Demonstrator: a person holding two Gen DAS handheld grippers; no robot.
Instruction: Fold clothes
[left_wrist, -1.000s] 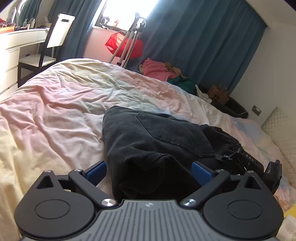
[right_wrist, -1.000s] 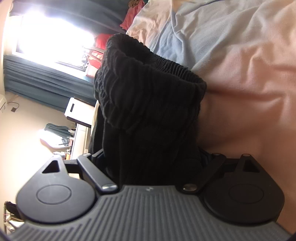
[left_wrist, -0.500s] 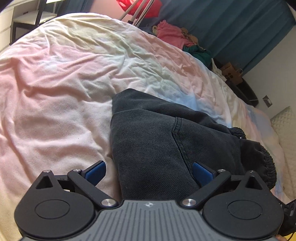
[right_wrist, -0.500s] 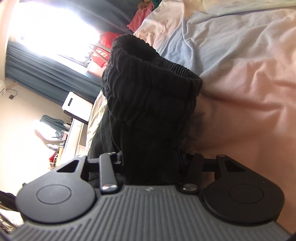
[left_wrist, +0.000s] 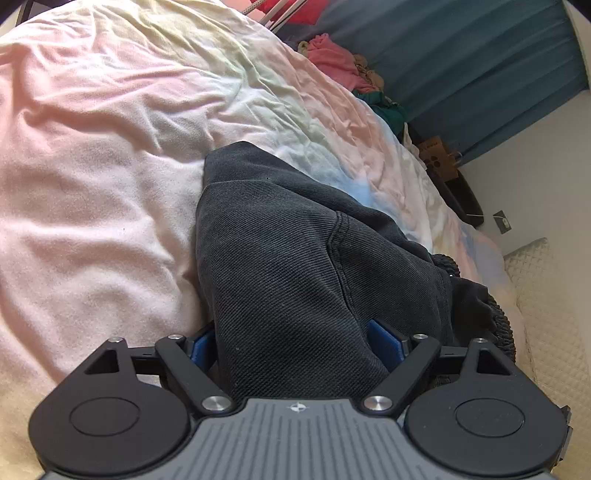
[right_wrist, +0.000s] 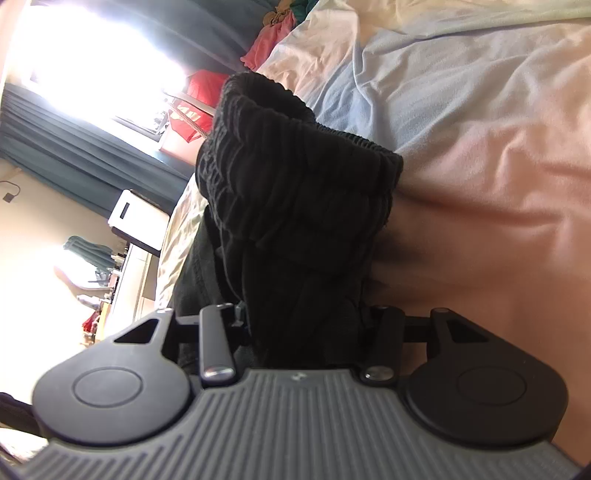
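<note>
A pair of dark charcoal pants (left_wrist: 295, 266) lies folded on the pastel bedsheet (left_wrist: 96, 177). My left gripper (left_wrist: 295, 339) is closed on the folded pant fabric; its blue pads (left_wrist: 384, 338) press the cloth from both sides. In the right wrist view the elastic waistband (right_wrist: 295, 162) of the pants bulges up in front of the camera. My right gripper (right_wrist: 303, 328) is shut on that bunched waistband end; its fingertips are hidden in the black cloth.
A pile of pink and green clothes (left_wrist: 347, 70) lies at the bed's far edge, before blue curtains (left_wrist: 461, 62). A quilted pillow (left_wrist: 546, 295) lies at the right. A bright window (right_wrist: 92, 59) and a white chair (right_wrist: 136, 218) show in the right wrist view.
Both grippers have closed onto the pants; the left one tilted down and moved in over the fabric. The right jaws narrowed around the waistband.
</note>
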